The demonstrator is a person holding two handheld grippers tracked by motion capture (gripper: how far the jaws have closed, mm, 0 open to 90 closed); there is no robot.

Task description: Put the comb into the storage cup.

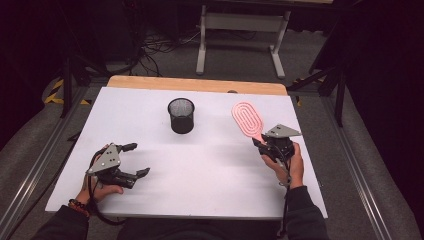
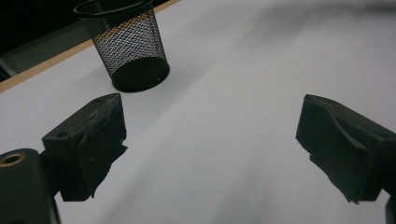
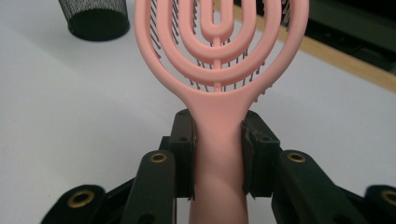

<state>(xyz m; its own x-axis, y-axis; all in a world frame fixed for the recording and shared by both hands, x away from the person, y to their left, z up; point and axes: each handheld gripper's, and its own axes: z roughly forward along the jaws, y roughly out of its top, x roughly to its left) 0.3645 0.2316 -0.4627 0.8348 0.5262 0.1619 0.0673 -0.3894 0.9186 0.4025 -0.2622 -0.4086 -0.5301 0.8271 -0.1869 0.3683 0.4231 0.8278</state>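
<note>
The left gripper (image 1: pixel 134 160) sits low over the near left part of the white table (image 1: pixel 200 170), its two black jaws spread wide apart with nothing between them. In the left gripper view the jaws are blocky, with matte, slightly ragged rubbery pads (image 2: pixel 100 140), and a brass-ringed hole shows on the arm below one of them. The table top is smooth and flat, with a strip of pale wood (image 1: pixel 195 84) along its far edge.

Further along, toward the far middle of the table, stands a black wire-mesh cup (image 1: pixel 181 115), round, upright and slightly tapered to a solid dark base. It stands alone, well apart from both grippers.

On the right, the right gripper (image 1: pixel 263 143) is clamped on the handle of a pink plastic hairbrush (image 1: pixel 248 119). The brush head is an oval made of nested loops around a slim central rib, with gaps between them, and fine dark bristles show behind the loops in the right gripper view (image 3: pixel 219 56). The smooth handle runs straight down between the two jaws, which press on either side of it. The head points away toward the far right of the table, right of the cup.
</note>
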